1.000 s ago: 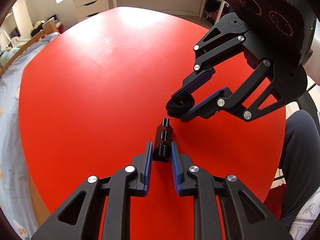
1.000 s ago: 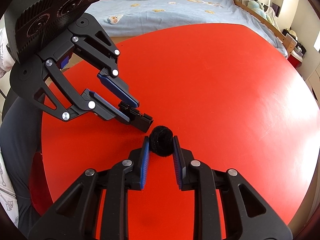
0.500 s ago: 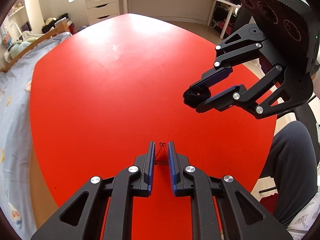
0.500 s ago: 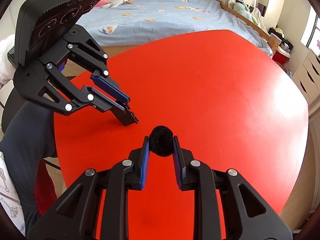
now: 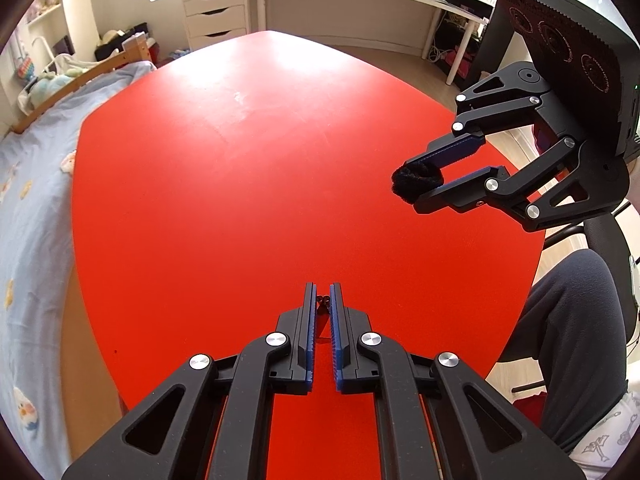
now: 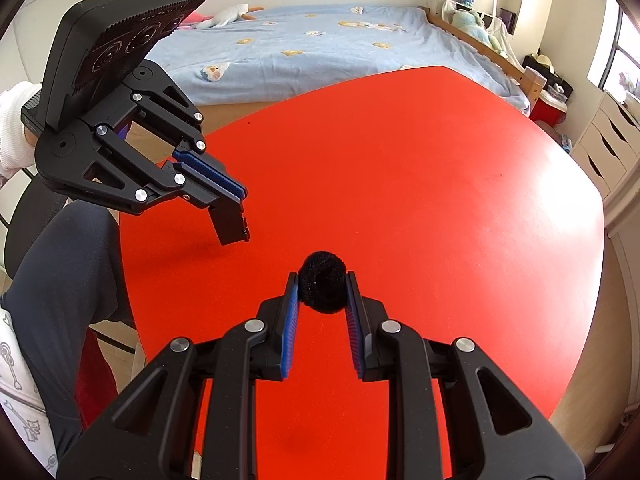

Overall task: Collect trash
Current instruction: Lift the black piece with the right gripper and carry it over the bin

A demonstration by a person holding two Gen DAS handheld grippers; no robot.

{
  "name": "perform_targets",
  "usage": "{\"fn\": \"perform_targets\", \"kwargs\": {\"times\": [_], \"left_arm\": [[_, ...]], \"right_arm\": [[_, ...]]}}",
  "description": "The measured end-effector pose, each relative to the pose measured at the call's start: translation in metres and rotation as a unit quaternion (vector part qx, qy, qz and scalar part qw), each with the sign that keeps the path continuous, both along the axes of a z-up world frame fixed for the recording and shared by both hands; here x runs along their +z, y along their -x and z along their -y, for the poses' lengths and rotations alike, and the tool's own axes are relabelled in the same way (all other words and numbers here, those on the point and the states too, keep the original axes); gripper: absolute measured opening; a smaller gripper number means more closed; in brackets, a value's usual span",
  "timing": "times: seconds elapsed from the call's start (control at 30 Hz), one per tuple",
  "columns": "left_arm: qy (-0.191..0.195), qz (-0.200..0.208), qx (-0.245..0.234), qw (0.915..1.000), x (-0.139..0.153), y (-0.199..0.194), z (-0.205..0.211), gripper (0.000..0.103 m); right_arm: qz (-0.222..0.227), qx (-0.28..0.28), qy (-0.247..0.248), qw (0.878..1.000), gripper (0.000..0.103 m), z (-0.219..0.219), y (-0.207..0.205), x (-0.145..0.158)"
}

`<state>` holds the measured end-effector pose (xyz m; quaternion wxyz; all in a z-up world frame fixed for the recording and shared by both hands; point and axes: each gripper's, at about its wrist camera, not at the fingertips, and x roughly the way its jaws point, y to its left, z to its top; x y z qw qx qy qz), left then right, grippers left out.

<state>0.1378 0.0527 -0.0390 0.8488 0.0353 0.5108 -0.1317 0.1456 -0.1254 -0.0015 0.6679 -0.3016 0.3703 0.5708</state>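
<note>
While your right gripper (image 6: 320,288) is clamped on the fuzzy black ring-shaped hair tie (image 6: 323,287), pinched between its blue-padded fingertips, your left gripper (image 5: 323,299) is closed on a small flat black plastic clip (image 6: 230,225) that hangs below its fingertips. Both are held clear above the glossy red oval table (image 6: 420,200). Beyond the table lie a light blue patterned bed (image 6: 320,44) and a white drawer unit (image 5: 214,8).

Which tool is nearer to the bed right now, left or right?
Left. In the right wrist view the left tool, shut on the black clip, hangs at the table edge beside the bed; the right tool, gripping the black fuzzy ring, sits farther back.
</note>
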Motion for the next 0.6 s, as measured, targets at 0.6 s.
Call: {"fn": "perform_targets", "kwargs": {"times": [0.6], "left_arm": [[0.022, 0.023, 0.012, 0.9994, 0.025, 0.028, 0.013, 0.006]], "right_arm": [[0.003, -0.041, -0.037, 0.998, 0.021, 0.032, 0.035, 0.024]]}}
